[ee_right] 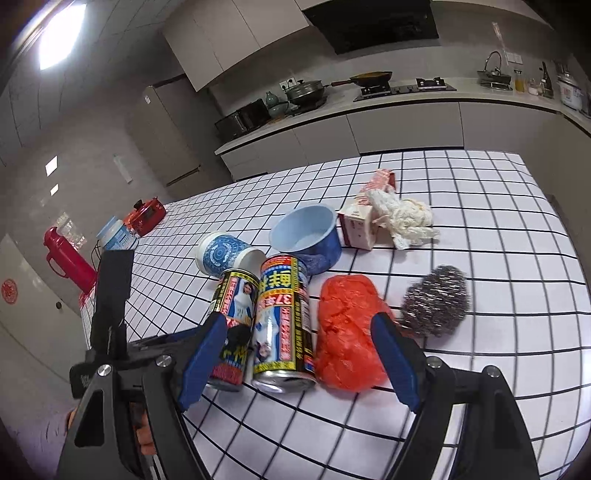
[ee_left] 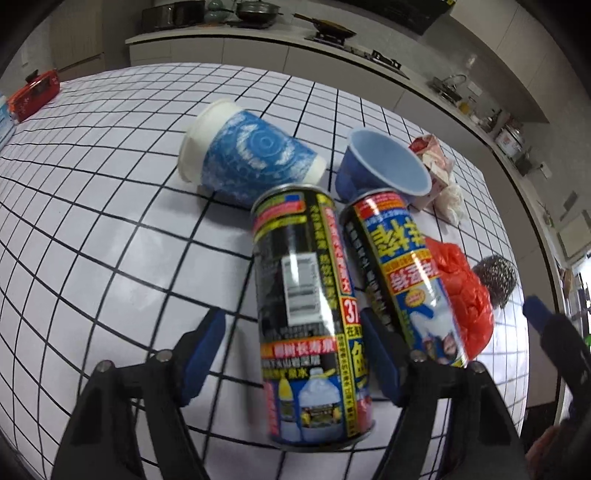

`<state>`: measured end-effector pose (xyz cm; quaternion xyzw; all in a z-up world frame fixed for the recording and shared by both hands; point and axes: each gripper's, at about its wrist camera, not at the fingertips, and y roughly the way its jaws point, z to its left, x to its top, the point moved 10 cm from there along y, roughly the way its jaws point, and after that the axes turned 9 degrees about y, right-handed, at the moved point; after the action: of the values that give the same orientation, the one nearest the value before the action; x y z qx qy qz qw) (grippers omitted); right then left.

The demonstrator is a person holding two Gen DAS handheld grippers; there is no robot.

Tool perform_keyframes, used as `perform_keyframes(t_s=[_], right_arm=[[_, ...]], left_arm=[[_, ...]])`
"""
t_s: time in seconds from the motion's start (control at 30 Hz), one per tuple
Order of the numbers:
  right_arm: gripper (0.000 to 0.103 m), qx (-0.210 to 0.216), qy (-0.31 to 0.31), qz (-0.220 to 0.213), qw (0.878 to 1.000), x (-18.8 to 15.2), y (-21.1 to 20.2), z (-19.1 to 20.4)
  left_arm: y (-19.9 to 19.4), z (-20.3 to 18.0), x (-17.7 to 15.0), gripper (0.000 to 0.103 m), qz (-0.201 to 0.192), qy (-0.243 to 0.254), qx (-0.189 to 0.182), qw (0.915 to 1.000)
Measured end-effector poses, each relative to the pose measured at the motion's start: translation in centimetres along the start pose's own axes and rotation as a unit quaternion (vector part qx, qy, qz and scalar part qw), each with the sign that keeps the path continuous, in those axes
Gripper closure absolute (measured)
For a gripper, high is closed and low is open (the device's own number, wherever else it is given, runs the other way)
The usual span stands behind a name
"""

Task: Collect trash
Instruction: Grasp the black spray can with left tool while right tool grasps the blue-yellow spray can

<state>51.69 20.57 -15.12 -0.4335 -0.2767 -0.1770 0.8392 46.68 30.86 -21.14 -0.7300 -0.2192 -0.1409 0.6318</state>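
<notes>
Kitchen. The bench point(ee_right: 480, 258) wore a white cover ruled in a black grid. Behind it ran a pale counter point(ee_right: 406, 107) with grey-white cabinets beneath, a gas hob point(ee_right: 404, 89), and a dark range hood point(ee_right: 373, 24) above. A ceiling light point(ee_right: 61, 35) glared at upper left.

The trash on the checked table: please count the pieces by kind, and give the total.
Printed drink cans: 2
Cups: 2, a patterned paper cup and a blue plastic cup
Red plastic bag: 1
Steel wool scrubber: 1
Small carton: 1
Crumpled tissue: 1
Total: 8
</notes>
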Motion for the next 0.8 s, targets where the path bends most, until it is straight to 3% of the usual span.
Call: perform_keyframes(t_s=[0.17, 0.43, 0.8], right_arm=[[0.024, -0.01, -0.004, 0.022, 1.0, -0.4, 3.4, 1.5], [0.033, -0.039, -0.022, 0.058, 0.997, -1.3, 8.2, 2.7], [0.04, -0.077, -0.031, 0.075, 0.994, -1.8, 10.8, 2.2]], left_arm=[[-0.7, 1.8, -0.8, 0.044, 0.007, 0.013, -0.019, 0.9997], [-1.7, 3.5, -1.7, 0.045, 0.011, 0.022, -0.035, 0.9991], [-1.8, 3.6, -0.9, 0.045, 0.007, 0.041, -0.044, 0.9982]])
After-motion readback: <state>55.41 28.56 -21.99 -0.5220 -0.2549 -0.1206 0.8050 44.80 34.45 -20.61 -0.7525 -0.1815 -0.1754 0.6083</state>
